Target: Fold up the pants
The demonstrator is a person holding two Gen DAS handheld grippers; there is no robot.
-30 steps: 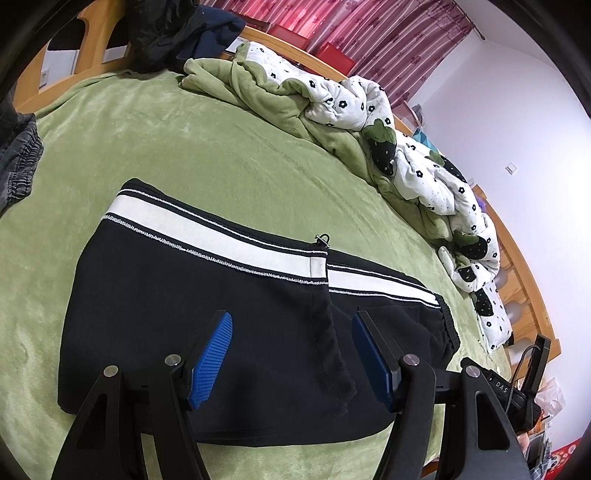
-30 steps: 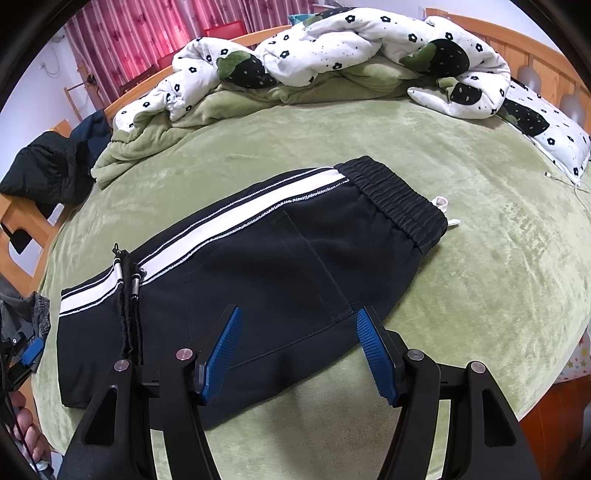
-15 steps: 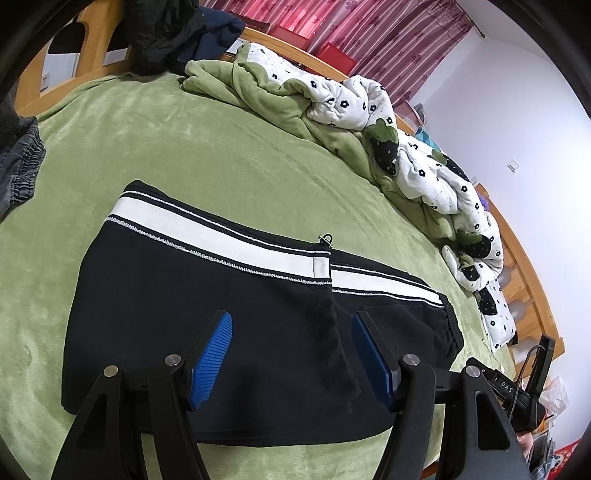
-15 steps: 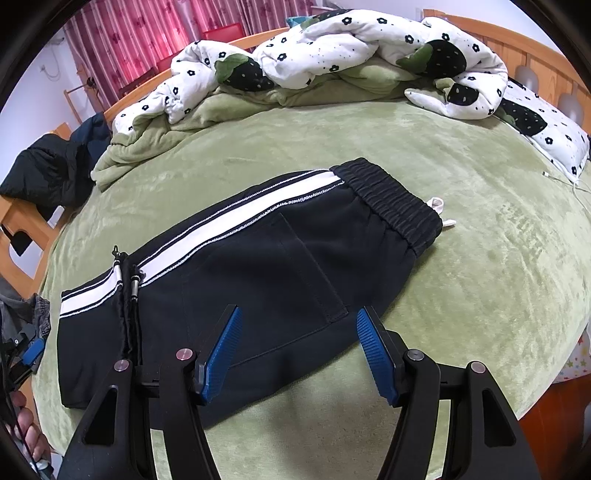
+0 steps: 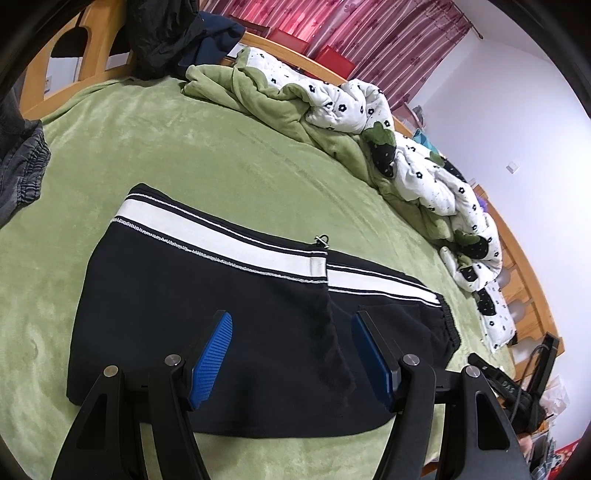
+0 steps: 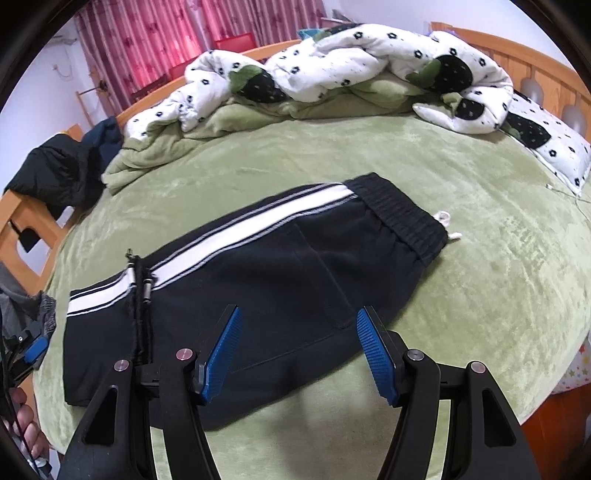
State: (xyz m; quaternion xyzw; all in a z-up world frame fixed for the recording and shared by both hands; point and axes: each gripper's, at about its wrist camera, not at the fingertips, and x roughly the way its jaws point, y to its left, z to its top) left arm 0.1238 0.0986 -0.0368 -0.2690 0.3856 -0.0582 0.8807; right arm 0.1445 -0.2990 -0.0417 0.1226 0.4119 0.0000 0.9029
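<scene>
Black pants with a white side stripe lie folded flat on the green bed blanket. The leg ends are folded over the upper part, with the cuff edge across the middle. In the right wrist view the pants show the elastic waistband at the right and a white drawstring end. My left gripper is open and empty, hovering above the near edge of the folded legs. My right gripper is open and empty above the near edge of the seat part.
A rumpled white and green flower-print quilt lies along the far side of the bed. Dark clothes hang on the wooden bed frame. Grey jeans lie at the left edge. A pillow sits at the right.
Both grippers have drawn back slightly from the pants, staying open. The pants have not moved.
</scene>
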